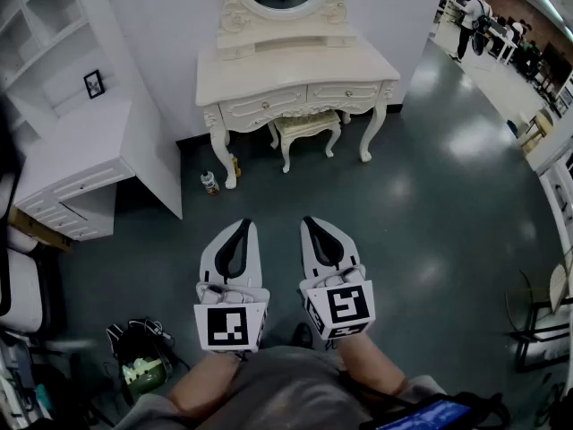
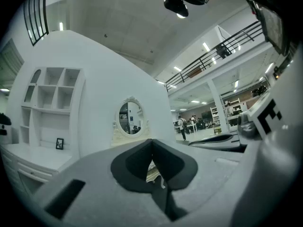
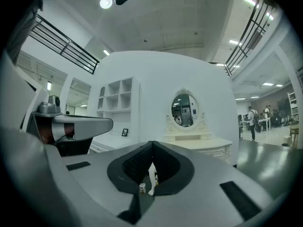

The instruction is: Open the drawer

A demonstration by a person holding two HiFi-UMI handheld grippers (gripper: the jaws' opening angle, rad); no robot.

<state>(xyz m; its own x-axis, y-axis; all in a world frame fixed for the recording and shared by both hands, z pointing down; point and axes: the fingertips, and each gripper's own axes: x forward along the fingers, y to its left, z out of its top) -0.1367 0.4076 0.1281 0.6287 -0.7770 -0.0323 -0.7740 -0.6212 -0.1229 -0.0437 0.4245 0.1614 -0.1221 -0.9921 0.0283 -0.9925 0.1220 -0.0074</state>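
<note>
A cream dressing table [image 1: 295, 70] with an oval mirror stands against the far wall. Its front holds a left drawer [image 1: 264, 104] and a right drawer [image 1: 345, 91], both closed. My left gripper [image 1: 248, 225] and right gripper [image 1: 309, 221] hang side by side over the dark floor, level, well short of the table. Both are shut with nothing between the jaws. In the left gripper view the left gripper [image 2: 152, 141] points at the mirror [image 2: 129, 118]. In the right gripper view the right gripper [image 3: 151, 143] points left of the dressing table [image 3: 208, 145].
A small stool [image 1: 306, 125] sits under the dressing table and a bottle [image 1: 209, 183] stands by its left leg. A white desk with drawers [image 1: 81, 146] and shelves fill the left side. A dark bag [image 1: 139, 356] lies at lower left. People [image 1: 472, 16] stand far right.
</note>
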